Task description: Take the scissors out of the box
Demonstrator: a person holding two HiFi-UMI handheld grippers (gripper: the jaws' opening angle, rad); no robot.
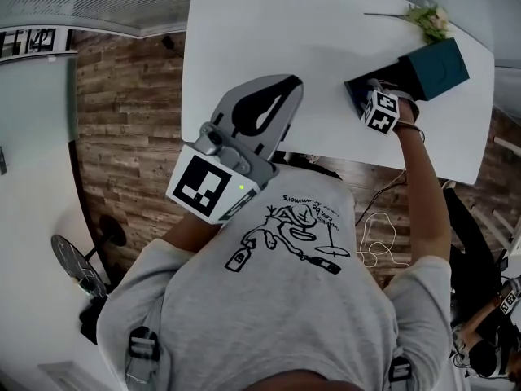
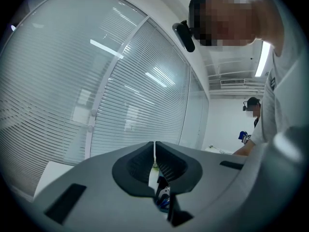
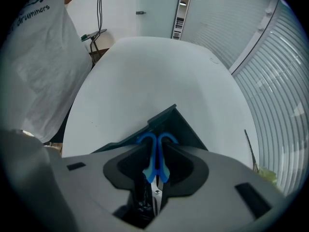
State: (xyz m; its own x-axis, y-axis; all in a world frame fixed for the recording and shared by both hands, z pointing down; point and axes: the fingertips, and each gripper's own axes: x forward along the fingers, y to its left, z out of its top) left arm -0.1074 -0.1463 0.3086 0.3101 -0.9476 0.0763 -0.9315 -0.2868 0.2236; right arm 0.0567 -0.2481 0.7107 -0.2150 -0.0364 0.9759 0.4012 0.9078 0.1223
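Observation:
The blue-handled scissors (image 3: 155,161) run along the line of my right gripper (image 3: 155,148), loops at the tips and blades toward the camera. The jaws stand slightly apart, close on either side of the handle shanks; I see no pad pressing on them. The gripper points steeply down into the dark open part of the teal box (image 3: 181,124). In the head view the right gripper (image 1: 378,103) hangs over the box (image 1: 435,68) at the table's right. My left gripper (image 1: 264,112) is shut and empty, held level over the table's near edge. In its own view the left gripper (image 2: 154,151) faces window blinds.
The white table (image 1: 269,31) carries a flower sprig (image 1: 427,19) behind the box. Wooden floor lies left of the table, with a fan (image 1: 73,263) standing on it. Cables trail on the floor at the right. Another person stands far off in the left gripper view.

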